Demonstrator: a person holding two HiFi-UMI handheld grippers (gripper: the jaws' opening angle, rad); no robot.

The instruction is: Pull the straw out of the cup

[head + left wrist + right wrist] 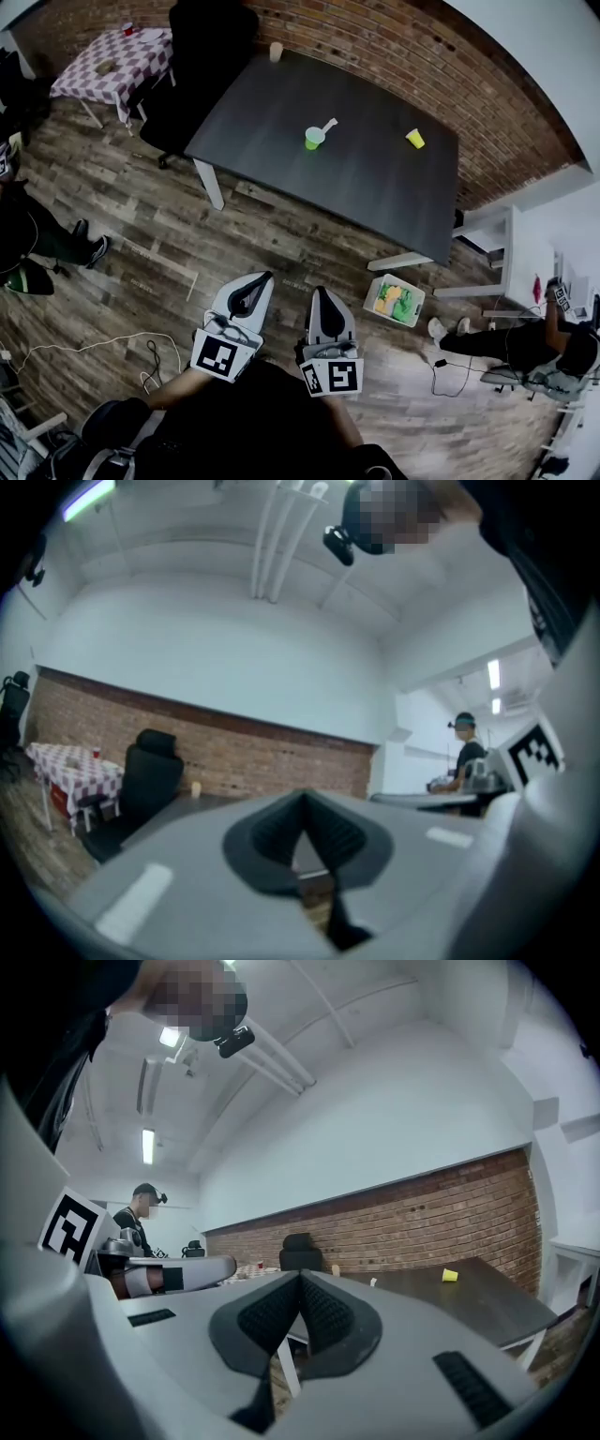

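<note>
A green cup [314, 139] with a white straw [328, 124] sticking out to the upper right stands near the middle of the dark table [281, 112]. Both grippers hang over the wooden floor, well short of the table's near edge. My left gripper [263, 278] and my right gripper [319, 292] are side by side, each shut with nothing between the jaws. In the left gripper view the left gripper [302, 801] points at the brick wall. From the right gripper [300, 1277], the straw [372, 1282] shows small and far off.
A yellow cup [414, 139] lies on the table's right part and a beige cup [276, 52] stands at its far edge. A black office chair [202, 56] and a checked-cloth table [112, 61] stand behind. A white crate [395, 300] and cables [150, 361] are on the floor; people sit at both sides.
</note>
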